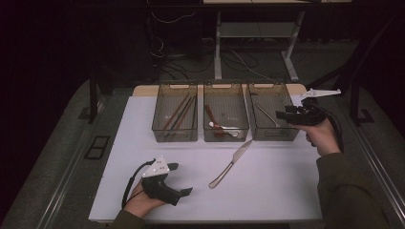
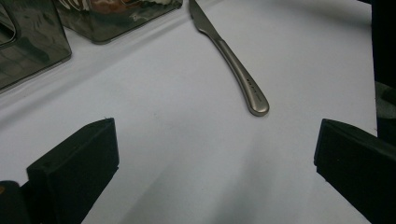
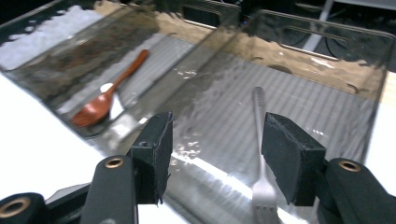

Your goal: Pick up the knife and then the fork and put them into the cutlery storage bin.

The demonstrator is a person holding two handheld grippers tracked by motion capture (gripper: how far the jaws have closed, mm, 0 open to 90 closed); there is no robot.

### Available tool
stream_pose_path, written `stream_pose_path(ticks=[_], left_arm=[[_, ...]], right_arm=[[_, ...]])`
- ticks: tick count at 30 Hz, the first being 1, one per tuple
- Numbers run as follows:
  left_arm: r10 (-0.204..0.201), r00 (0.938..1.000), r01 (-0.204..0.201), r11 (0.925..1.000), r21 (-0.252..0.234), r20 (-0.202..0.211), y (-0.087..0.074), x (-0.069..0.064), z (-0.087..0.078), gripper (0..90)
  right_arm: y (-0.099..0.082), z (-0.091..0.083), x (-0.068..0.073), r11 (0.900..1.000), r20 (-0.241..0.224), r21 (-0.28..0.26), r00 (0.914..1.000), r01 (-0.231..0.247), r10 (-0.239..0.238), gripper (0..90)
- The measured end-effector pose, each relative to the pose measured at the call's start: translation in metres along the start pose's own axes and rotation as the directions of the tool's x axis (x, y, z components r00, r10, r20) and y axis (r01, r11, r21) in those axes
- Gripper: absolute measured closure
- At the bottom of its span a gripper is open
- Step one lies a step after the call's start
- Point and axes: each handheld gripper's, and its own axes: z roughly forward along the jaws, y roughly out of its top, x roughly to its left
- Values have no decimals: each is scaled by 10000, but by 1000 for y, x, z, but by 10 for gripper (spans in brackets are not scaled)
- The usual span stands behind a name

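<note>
The left gripper (image 1: 179, 179) sits low over the white table (image 1: 277, 191) near its front edge, held in a hand (image 1: 138, 202), its jaws spread wide with nothing between them; ahead of it and a little to its right lies a metal knife (image 1: 230, 163), flat on the table, apart from both grippers; in the left gripper view the knife (image 2: 233, 63) is a plain matte steel piece, its rounded handle end nearest the jaws, its blade pointing away toward the bins.

The right gripper (image 1: 282, 114) hangs at the near right rim of the right bin (image 1: 272, 136), held by the right hand (image 1: 321, 136); its jaws stand partly apart and hold nothing; in the right gripper view a metal fork (image 3: 261, 154) lies on the ribbed floor of this smoky clear bin, below and between the jaws, tines toward the camera; whether the pads touch it cannot be told.

Left of the right gripper stands the middle bin (image 1: 226, 138), with a reddish-brown wooden spoon (image 3: 105, 95) over a white spoon (image 1: 224, 129); farther left, the left bin (image 1: 174, 138) holds dark chopsticks (image 1: 180, 112).
</note>
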Motion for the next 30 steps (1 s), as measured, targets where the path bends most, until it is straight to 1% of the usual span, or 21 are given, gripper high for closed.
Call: stream_pose_path(ticks=[4, 7, 11, 15, 19, 21, 25, 30], left_arm=[[-9, 10000, 9, 10000, -11, -9, 0, 0, 0, 0], [-2, 10000, 2, 10000, -35, -16, 0, 0, 0, 0], [13, 10000, -13, 10000, -10, -18, 0, 0, -1, 0], [16, 10000, -16, 10000, 9, -34, 0, -1, 0, 0], [30, 10000, -30, 10000, 13, -45, 0, -1, -1, 0], [26, 10000, -26, 10000, 9, -42, 0, -1, -1, 0], [-8, 10000, 7, 10000, -34, -56, 0, -1, -2, 0], [-10, 10000, 10, 10000, -29, -49, 0, -1, -1, 0]], right_arm=[[-4, -8, 18, 9996, -179, 13, 9994, 294, -294, 446], [-10, -12, 32, 9976, -186, -1, 9975, 685, -685, 477], [-18, -13, 47, 9960, -464, 197, 9952, 877, -867, 529], [-29, -10, 61, 9933, -789, 456, 9916, 1062, -1024, 609], [-38, 0, 72, 9880, -972, 844, 9879, 1294, -1211, 720], [-41, 7, 76, 9837, -1133, 1008, 9840, 1492, -1376, 771], [-43, 20, 84, 9772, -1353, 1279, 9790, 1696, -1522, 833], [-41, 34, 92, 9726, -1542, 1404, 9744, 1853, -1633, 889]])
